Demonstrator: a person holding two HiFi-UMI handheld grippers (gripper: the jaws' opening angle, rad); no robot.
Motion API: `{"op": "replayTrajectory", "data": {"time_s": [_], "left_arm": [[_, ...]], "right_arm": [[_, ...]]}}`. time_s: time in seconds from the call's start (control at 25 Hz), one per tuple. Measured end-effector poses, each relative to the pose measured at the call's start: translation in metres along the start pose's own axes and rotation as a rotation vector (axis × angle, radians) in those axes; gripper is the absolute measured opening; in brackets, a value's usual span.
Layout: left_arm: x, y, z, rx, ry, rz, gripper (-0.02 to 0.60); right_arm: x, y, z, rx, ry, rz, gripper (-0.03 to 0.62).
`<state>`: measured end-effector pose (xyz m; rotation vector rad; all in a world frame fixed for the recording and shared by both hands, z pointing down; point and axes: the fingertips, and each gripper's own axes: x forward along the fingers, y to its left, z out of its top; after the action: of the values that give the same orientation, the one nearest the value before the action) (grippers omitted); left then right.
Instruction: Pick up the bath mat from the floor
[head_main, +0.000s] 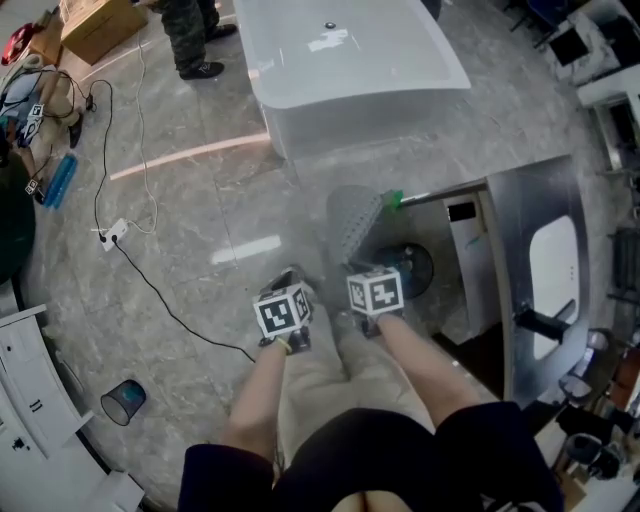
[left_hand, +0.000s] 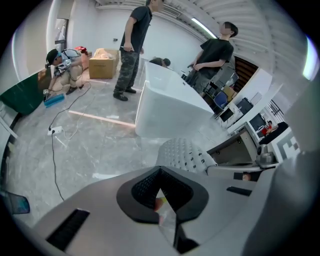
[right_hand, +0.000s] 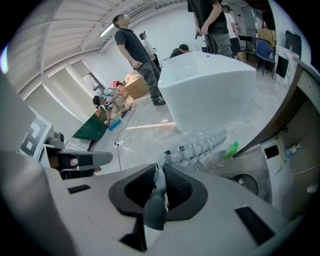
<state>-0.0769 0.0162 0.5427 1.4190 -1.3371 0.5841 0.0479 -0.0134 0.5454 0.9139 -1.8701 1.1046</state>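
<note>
The jaws of the left gripper (left_hand: 161, 181) are pressing together and pinching a thin, see-through edge of the mat (left_hand: 185, 155). The jaws of the right gripper (right_hand: 159, 172) are also pressing together, and they are pinching a grey fold of the same mat, which is sticking out behind the pads. Both grippers are standing side by side on the near side of the tub (head_main: 350, 60) and are pointing steeply down toward it. The person's bare forearms are reaching out behind them.

The mat is grey, with rows of round holes and bumps. It is stretching from the two pairs of jaws toward the near wall of the tub, and most of it is hanging above the floor (head_main: 200, 200). I cannot tell whether its far end is touching the floor.

A green bottle (head_main: 392, 200) is lying just beside the far end of the mat, near the tub's near right corner. A grey metal panel (head_main: 545, 260) is standing further to the right of the tub. To the left of the tub a black cable (head_main: 150, 280) is running over the floor to a white power strip (head_main: 113, 236). A small blue cup (head_main: 123, 400) is standing well apart from the tub, beyond the left gripper. One person (left_hand: 131, 50) is standing at the far left corner of the tub, with a cardboard box (left_hand: 103, 62) further left. Another person (left_hand: 212, 55) is standing behind the tub.
</note>
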Motion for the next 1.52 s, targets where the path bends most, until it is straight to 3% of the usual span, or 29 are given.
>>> {"op": "replayTrajectory", "data": {"time_s": [0.44,1.52], "left_arm": [[-0.056,-0.045,-0.024,0.011,-0.023,-0.029,-0.006],[-0.116,-0.133,-0.104,0.057,-0.108,-0.082,-0.006]], "right_arm": [[-0.079,-0.019,-0.031,0.025,-0.051,-0.003,0.055],[-0.190,-0.001,-0.086,0.024,-0.157,0.158,0.051]]}}
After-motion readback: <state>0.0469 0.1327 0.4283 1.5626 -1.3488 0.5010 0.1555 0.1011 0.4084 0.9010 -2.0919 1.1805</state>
